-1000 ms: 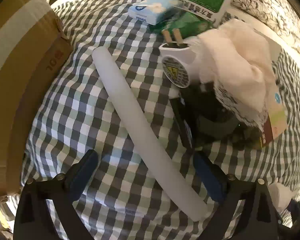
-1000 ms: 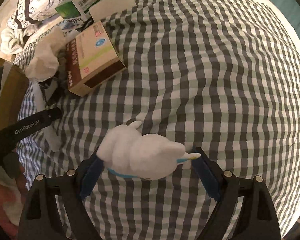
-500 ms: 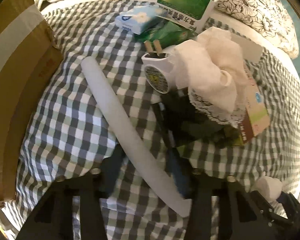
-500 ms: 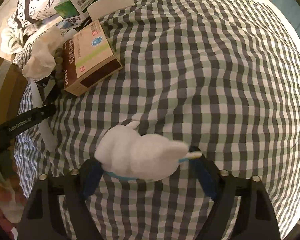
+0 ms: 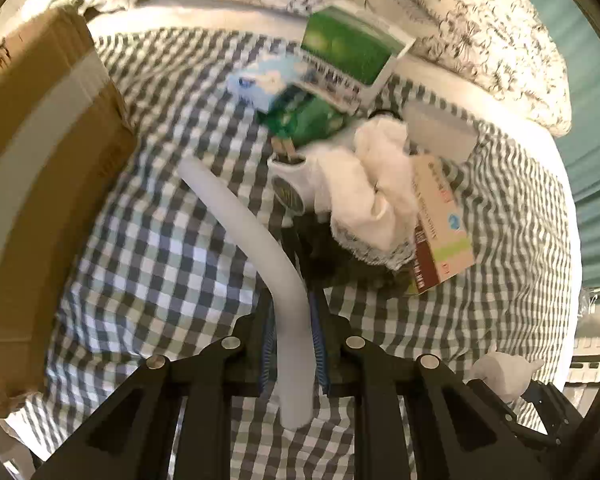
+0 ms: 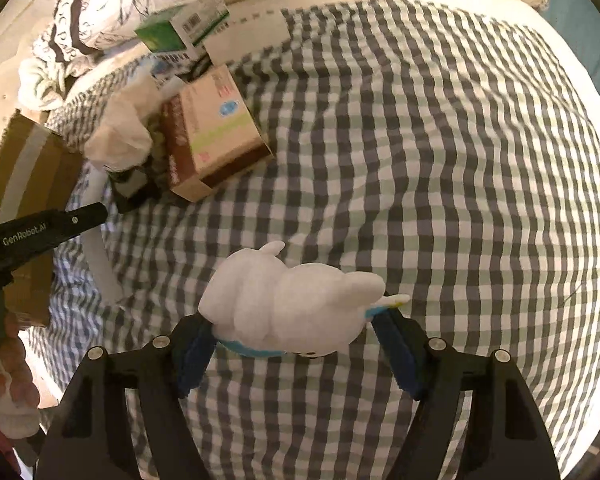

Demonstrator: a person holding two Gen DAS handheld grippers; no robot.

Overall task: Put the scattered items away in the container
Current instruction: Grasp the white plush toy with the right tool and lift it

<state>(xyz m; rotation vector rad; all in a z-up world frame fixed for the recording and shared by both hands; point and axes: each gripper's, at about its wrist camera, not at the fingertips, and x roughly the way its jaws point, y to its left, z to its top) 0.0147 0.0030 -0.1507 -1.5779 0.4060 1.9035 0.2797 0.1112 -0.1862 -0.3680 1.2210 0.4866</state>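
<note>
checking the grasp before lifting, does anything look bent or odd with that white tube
Yes. The white foam tube kinks just ahead of the left gripper, whose jaws are shut on its near end; the rest angles away to the left across the checked cloth instead of running straight.

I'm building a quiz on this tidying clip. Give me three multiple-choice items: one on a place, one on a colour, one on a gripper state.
1. The cardboard box in the left wrist view lies: A) left of the white foam tube B) right of it C) under it
2. The bedcover is: A) plain red B) green-grey checked C) yellow striped
3. The left gripper is: A) wide open B) out of view C) shut on the tube

A: box fills the left edge.
B: checks are plain.
C: pads press the tube's sides.
</note>
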